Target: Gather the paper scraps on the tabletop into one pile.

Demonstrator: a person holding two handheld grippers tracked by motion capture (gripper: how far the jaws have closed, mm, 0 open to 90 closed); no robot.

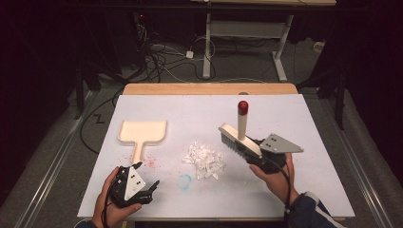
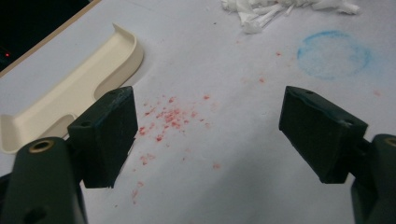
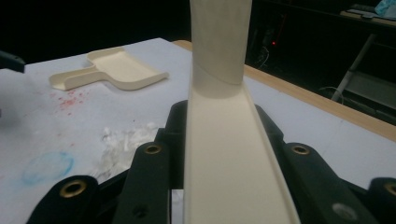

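From above, the right gripper (image 1: pixel 254 153) clamps the brush (image 1: pixel 240 140) beside the paper scraps (image 1: pixel 205 160). The left gripper (image 2: pixel 205 135), jaws apart, hovers by the dustpan (image 2: pixel 79 88). The right gripper view suggests sweeping comes next, probably once the pan is grasped.

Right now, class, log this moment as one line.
right hand-held gripper: shut on brush | left hand-held gripper: open, beside dustpan handle | paper scraps: unswept
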